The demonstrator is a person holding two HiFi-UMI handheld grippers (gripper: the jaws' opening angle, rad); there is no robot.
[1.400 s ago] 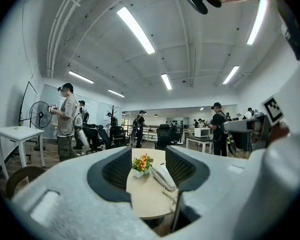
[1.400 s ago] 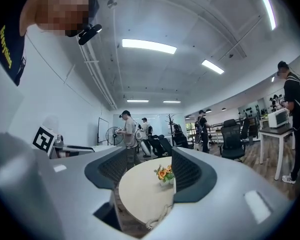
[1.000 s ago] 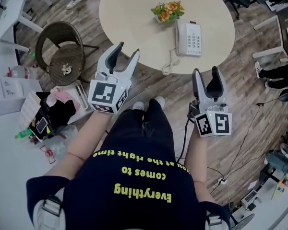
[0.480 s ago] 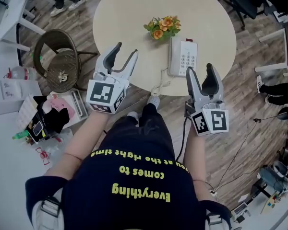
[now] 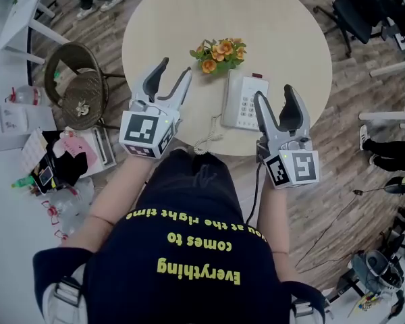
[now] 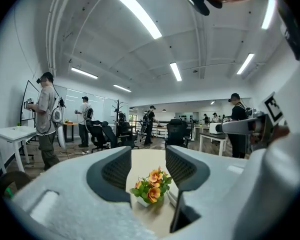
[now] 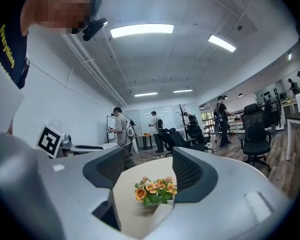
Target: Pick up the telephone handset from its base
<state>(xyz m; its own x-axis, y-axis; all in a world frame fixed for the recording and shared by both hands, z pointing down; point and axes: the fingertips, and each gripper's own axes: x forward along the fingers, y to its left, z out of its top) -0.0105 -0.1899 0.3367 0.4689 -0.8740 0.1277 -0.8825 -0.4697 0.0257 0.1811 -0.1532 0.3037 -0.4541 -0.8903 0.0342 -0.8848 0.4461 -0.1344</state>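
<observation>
Cream-coloured laminate covers the round tabletop [image 5: 169, 25] in front of us, and on its near part sits the white push-button telephone [image 5: 251, 103]. Its long white handset [image 5: 231, 100] lies in its cradle along the left side of the base, with the keypad to its right. The coiled white cord [image 5: 208, 139] trails off the near edge of the table. Just beyond the telephone stands a small pot of orange flowers [image 5: 218, 51] with green leaves.

We hold both tools out over the near edge of the table. The left gripper [image 5: 175, 67] [image 6: 147, 154] hovers to the left of the telephone, apart from it, with its two grey-padded jaws standing wide. In the left gripper view nothing lies between them; we see only the flowers [image 6: 151, 186] and bare table farther off.

The right gripper [image 5: 273, 93] [image 7: 149, 156] is at the telephone's right side. In the head view its left jaw overlaps the right edge of the base, and we cannot tell whether it touches. Its jaws have just been opening further and now stand wide apart with nothing gripped. The right gripper view shows the flowers [image 7: 155, 191] beyond the gap.

The handset is in neither gripper. A brown wicker chair [image 5: 77, 86] stands on the wood floor to the left of the table.
</observation>
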